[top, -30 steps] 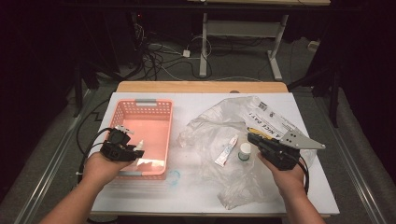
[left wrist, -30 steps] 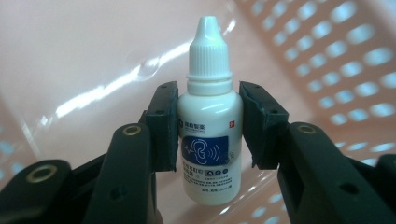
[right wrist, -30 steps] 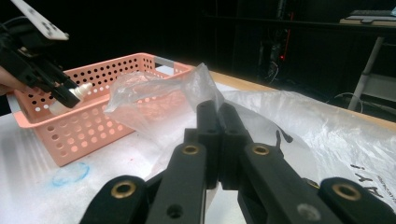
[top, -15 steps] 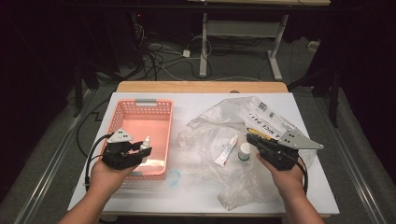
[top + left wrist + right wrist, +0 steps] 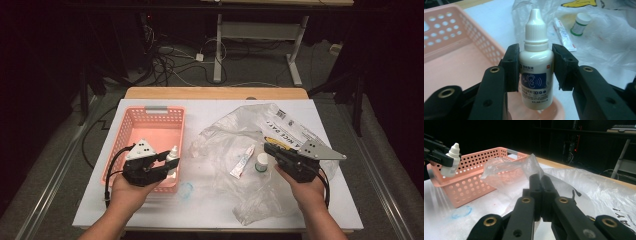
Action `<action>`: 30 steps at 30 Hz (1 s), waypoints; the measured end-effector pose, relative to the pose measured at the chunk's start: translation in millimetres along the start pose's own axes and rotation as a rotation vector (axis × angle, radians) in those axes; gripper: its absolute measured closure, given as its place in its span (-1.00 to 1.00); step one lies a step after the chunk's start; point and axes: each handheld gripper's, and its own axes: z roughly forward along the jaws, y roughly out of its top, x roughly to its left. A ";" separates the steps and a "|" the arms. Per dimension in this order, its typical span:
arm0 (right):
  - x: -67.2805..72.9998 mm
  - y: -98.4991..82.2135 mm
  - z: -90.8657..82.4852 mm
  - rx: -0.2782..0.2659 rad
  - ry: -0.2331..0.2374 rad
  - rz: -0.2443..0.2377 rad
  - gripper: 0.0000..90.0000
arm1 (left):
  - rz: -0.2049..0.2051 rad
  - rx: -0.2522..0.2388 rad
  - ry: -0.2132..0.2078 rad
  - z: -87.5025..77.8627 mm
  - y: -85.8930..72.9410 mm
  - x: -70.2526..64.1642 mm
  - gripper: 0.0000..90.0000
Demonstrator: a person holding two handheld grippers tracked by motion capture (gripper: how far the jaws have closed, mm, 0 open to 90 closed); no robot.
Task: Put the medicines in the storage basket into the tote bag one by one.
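My left gripper (image 5: 169, 161) is shut on a white dropper bottle (image 5: 172, 155) and holds it upright over the near right corner of the pink basket (image 5: 150, 111). The left gripper view has the bottle (image 5: 536, 75) with a blue ear label, its body pinched between both pads. My right gripper (image 5: 268, 149) rests on the clear plastic bag (image 5: 235, 132), jaws pressed together. A peak of bag film (image 5: 529, 163) rises just behind the tips of the right gripper (image 5: 540, 180). A white tube (image 5: 241, 161) and a small white jar (image 5: 261, 162) lie on the bag.
The white table top (image 5: 210, 210) carries a blue circle mark (image 5: 186, 190) near the basket's front corner. The bag's printed part (image 5: 287, 131) spreads toward the back right. Cables and desk legs lie on the floor beyond the table.
My left hand has moved right and slightly up with the bottle, from the basket's near left side toward its near right corner. The right hand has stayed put.
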 end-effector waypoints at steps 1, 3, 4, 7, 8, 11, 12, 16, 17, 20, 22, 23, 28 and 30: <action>-0.1 0.1 -0.1 -0.001 0.000 0.001 1.00 | 0.004 -0.001 -0.008 2.1 1.1 -2.5 0.29; -0.4 0.1 -0.5 -0.001 0.000 0.000 1.00 | 0.010 -0.003 -0.022 6.6 3.6 -7.5 0.29; -0.4 0.2 -0.6 -0.002 -0.001 0.002 1.00 | 0.013 -0.005 -0.030 8.8 4.7 -9.9 0.29; -0.7 0.3 -0.8 -0.005 -0.001 0.000 1.00 | 0.023 -0.006 -0.051 15.9 8.4 -17.4 0.29; -0.6 0.4 -0.8 -0.006 -0.002 0.002 1.00 | 0.028 -0.006 -0.056 18.2 9.4 -20.0 0.29; -0.7 0.5 -0.9 -0.006 -0.001 0.001 1.00 | 0.042 -0.001 -0.075 25.7 12.2 -27.2 0.29; -0.7 0.6 -1.1 -0.007 -0.002 0.002 1.00 | 0.047 0.001 -0.079 28.2 13.0 -29.5 0.29; -0.8 1.0 -1.3 -0.009 -0.003 0.001 1.00 | 0.061 0.008 -0.095 37.5 16.1 -38.2 0.29; -0.9 1.1 -1.4 -0.009 -0.002 0.002 1.00 | 0.062 0.011 -0.098 40.1 16.6 -40.2 0.29; -0.9 1.2 -1.4 -0.010 -0.002 0.001 1.00 | 0.073 0.021 -0.102 48.6 18.2 -46.1 0.29; -0.7 1.2 -1.4 -0.009 -0.002 0.002 1.00 | 0.079 0.027 -0.103 54.8 19.1 -49.3 0.29; -0.5 1.3 -1.4 -0.008 -0.001 0.004 1.00 | 0.079 0.029 -0.105 58.0 19.7 -51.0 0.29; -0.5 1.4 -1.3 -0.009 0.000 0.002 1.00 | 0.093 0.040 -0.113 74.4 23.6 -62.0 0.29; -0.6 1.4 -1.3 -0.009 0.000 0.003 1.00 | 0.101 0.047 -0.111 81.8 24.8 -66.2 0.29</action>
